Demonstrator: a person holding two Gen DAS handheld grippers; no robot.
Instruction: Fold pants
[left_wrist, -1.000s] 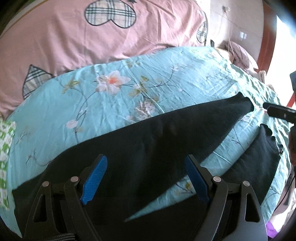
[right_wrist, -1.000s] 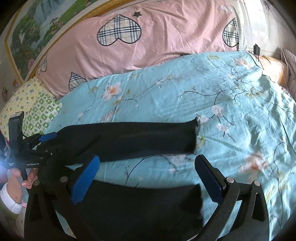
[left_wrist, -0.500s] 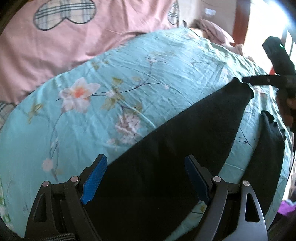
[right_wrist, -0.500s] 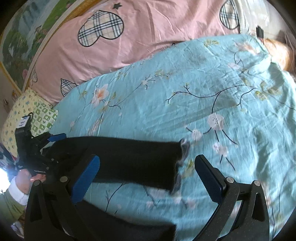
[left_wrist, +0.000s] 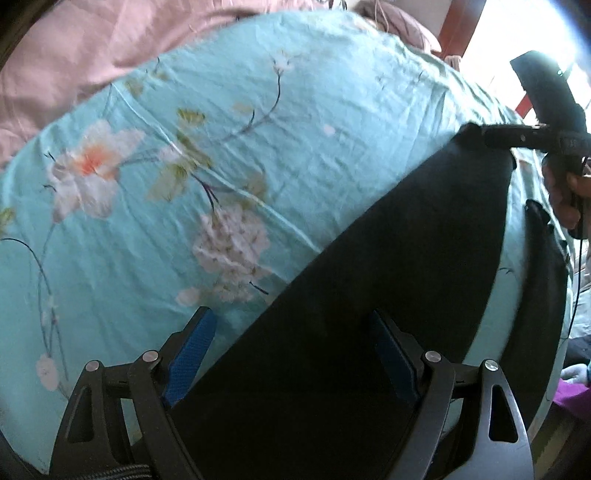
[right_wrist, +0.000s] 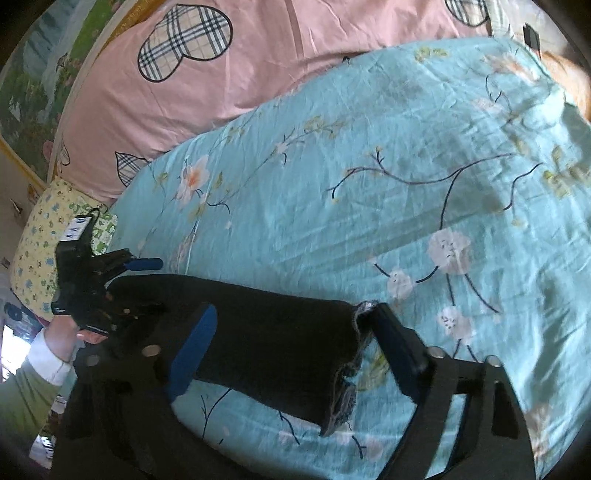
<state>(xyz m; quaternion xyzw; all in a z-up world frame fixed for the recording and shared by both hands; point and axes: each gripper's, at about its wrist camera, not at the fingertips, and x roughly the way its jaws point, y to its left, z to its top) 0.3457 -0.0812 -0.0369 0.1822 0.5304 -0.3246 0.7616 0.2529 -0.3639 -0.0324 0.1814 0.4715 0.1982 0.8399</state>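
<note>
black pants (right_wrist: 273, 343) now fill more of your frames; both grippers, left (left_wrist: 291, 358) and right (right_wrist: 291, 350), have dropped closer, jaws spread wide. no readable writing.

The pants (left_wrist: 388, 295) are being shown as matt black cloth, with a frayed, rough hem (right_wrist: 341, 402). The bed sheet (left_wrist: 184, 240) is being rendered as thin, finely creased cloth with a printed floral pattern. The left tongs (left_wrist: 291, 354) and right tongs (right_wrist: 291, 347) are being seen as matt black plastic, with ribbed blue pads (left_wrist: 190, 356) and bright metal rivets (left_wrist: 431, 356).
</note>
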